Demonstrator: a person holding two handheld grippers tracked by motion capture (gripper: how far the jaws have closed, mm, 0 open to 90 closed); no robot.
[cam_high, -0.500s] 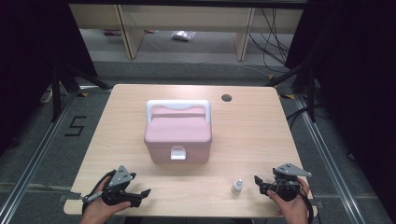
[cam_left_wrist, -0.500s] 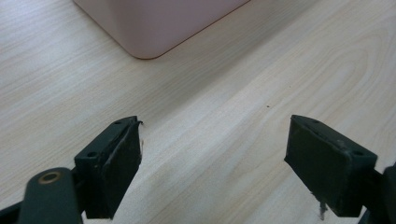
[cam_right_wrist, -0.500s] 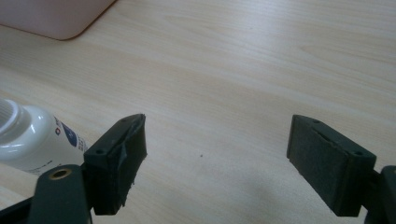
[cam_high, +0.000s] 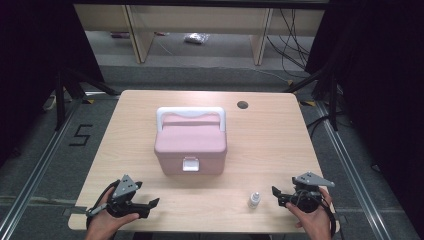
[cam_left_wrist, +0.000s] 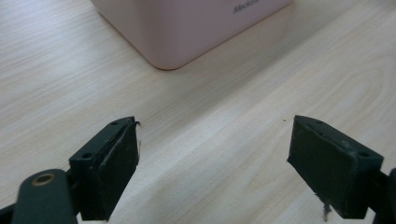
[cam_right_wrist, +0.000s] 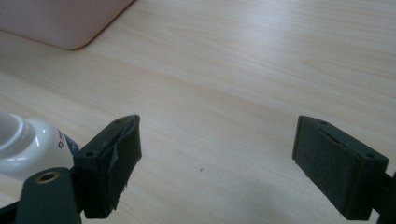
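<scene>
A pink box (cam_high: 190, 145) with a white handle and a white front latch stands shut in the middle of the wooden table (cam_high: 270, 145). A small white bottle (cam_high: 254, 200) stands upright near the front edge, to the right. My left gripper (cam_high: 149, 207) rests at the front left, held in a hand, jaws open and empty. In the left gripper view the gripper (cam_left_wrist: 215, 140) points at a corner of the box (cam_left_wrist: 187, 23). My right gripper (cam_high: 277, 196) sits just right of the bottle, open and empty. In the right gripper view the bottle (cam_right_wrist: 28, 144) stands outside the left jaw of the gripper (cam_right_wrist: 217, 140).
A round cable hole (cam_high: 242, 105) lies at the table's far right. Bare wood surrounds the box on all sides. Beyond the table are wooden shelf frames (cam_high: 135, 35) and loose cables (cam_high: 295, 30) on the floor. A "5" mark (cam_high: 80, 135) is on the floor at left.
</scene>
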